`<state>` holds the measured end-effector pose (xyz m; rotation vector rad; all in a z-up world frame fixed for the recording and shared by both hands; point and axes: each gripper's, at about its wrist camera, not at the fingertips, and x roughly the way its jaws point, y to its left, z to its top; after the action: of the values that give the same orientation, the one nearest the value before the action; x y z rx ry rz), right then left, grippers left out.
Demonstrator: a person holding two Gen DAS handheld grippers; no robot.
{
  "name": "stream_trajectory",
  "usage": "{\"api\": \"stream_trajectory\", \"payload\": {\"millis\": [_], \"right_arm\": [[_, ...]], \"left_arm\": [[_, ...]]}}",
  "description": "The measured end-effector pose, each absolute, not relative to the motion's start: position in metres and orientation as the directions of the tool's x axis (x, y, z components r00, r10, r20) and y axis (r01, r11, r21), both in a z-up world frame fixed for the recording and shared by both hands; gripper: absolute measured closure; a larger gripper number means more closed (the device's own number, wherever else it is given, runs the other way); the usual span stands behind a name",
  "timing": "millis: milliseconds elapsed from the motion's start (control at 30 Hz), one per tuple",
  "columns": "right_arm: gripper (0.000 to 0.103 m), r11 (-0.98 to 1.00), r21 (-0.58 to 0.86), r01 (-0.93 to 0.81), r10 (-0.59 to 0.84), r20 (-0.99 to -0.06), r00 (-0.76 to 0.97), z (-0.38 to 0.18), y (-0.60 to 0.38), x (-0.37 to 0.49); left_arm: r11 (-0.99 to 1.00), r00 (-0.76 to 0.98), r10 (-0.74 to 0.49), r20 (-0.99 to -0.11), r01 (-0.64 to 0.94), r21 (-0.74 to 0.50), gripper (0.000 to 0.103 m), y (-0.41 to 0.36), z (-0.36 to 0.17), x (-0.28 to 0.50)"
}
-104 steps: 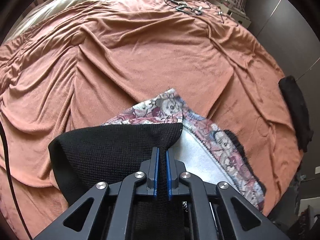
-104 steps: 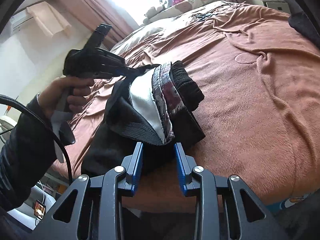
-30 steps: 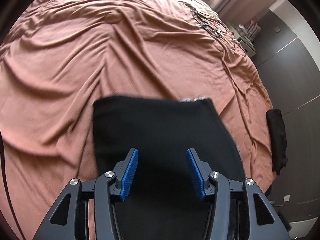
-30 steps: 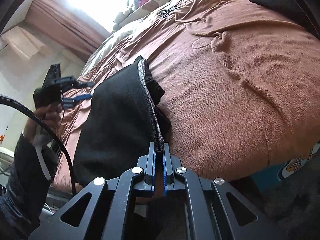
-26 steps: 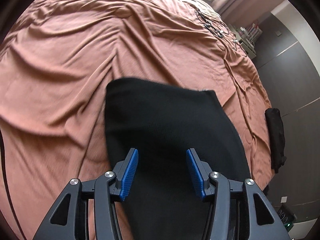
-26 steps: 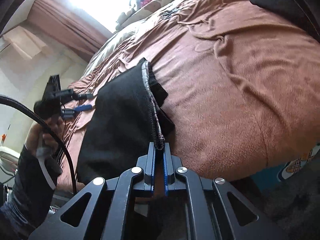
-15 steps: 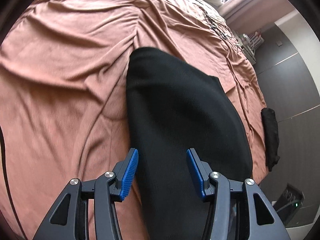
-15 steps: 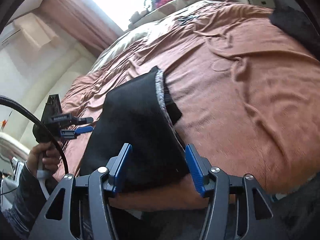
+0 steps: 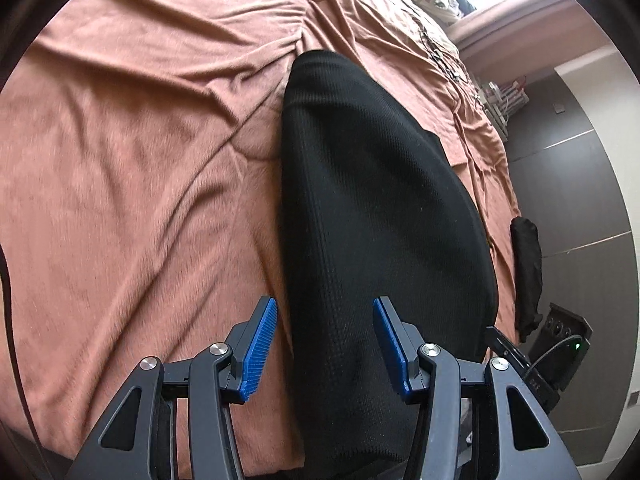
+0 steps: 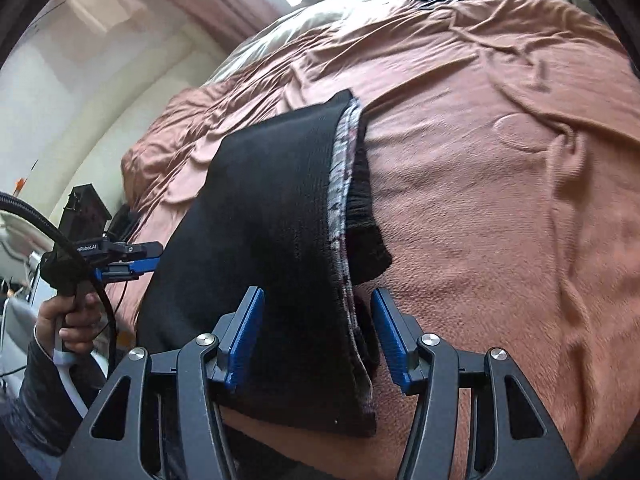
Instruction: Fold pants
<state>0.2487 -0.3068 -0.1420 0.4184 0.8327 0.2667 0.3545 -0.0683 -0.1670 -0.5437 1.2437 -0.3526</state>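
The black pants (image 9: pixel 372 200) lie folded into a long flat stack on the rust-brown bedspread (image 9: pixel 140 160). In the right wrist view the pants (image 10: pixel 264 220) show a patterned lining along their right edge. My left gripper (image 9: pixel 325 344) is open, its blue pads either side of the near end of the stack, holding nothing. My right gripper (image 10: pixel 316 336) is open over the near edge of the stack, empty. The left gripper also shows in the right wrist view (image 10: pixel 128 266), held in a hand at the far left.
A second dark garment (image 9: pixel 528 272) lies at the bed's right edge. Dark wardrobe doors (image 9: pixel 580 200) stand beyond it. A black device with a green light (image 9: pixel 564 348) sits on the floor. Cables (image 9: pixel 444 56) lie at the far end of the bed.
My right gripper has let go of the pants edge and opened. The folded pants now lie flat on the bed. My left gripper stayed open and swung left along the stack.
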Motion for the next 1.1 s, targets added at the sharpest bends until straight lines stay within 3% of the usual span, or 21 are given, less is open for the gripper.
{"api": "stream_trajectory", "payload": {"millis": [33,100,400,567,700,767,800,867,1100], "right_arm": [[0.080,0.883,0.462,-0.080,0.403,-0.660,0.634,-0.143,-0.306,0.252],[0.094,0.891,0.447,-0.086,0.398,-0.672,0.624,-0.144,-0.306,0.257],[0.099,0.908,0.409,-0.090,0.359,-0.648,0.672,-0.115,-0.310,0.245],[0.098,0.909,0.417,-0.022,0.329,-0.683,0.652,-0.132,-0.321,0.244],[0.093,0.908,0.419,-0.008,0.329,-0.700,0.634,-0.140,-0.322,0.247],[0.082,0.912,0.411,-0.008,0.322,-0.700,0.637,-0.135,-0.320,0.251],[0.069,0.916,0.402,-0.006,0.310,-0.698,0.646,-0.131,-0.320,0.252],[0.052,0.912,0.409,-0.014,0.314,-0.677,0.666,-0.126,-0.322,0.247],[0.049,0.904,0.426,-0.024,0.330,-0.661,0.674,-0.124,-0.325,0.252]], "left_arm": [[0.818,0.290,-0.539,-0.791,-0.043,-0.573,0.050,-0.069,-0.169,0.352],[0.812,0.279,-0.548,-0.789,-0.052,-0.582,0.050,-0.071,-0.174,0.347],[0.785,0.233,-0.595,-0.769,-0.040,-0.619,0.050,-0.085,-0.182,0.326],[0.775,0.210,-0.610,-0.764,-0.041,-0.630,0.053,-0.095,-0.189,0.317],[0.781,0.227,-0.600,-0.767,-0.042,-0.623,0.077,-0.096,-0.189,0.310],[0.773,0.225,-0.606,-0.763,-0.057,-0.632,0.078,-0.093,-0.188,0.308],[0.770,0.220,-0.611,-0.760,-0.059,-0.636,0.078,-0.092,-0.189,0.307],[0.768,0.211,-0.615,-0.760,-0.055,-0.638,0.078,-0.089,-0.189,0.303],[0.766,0.243,-0.613,-0.752,-0.049,-0.641,0.070,-0.081,-0.186,0.310]]}}
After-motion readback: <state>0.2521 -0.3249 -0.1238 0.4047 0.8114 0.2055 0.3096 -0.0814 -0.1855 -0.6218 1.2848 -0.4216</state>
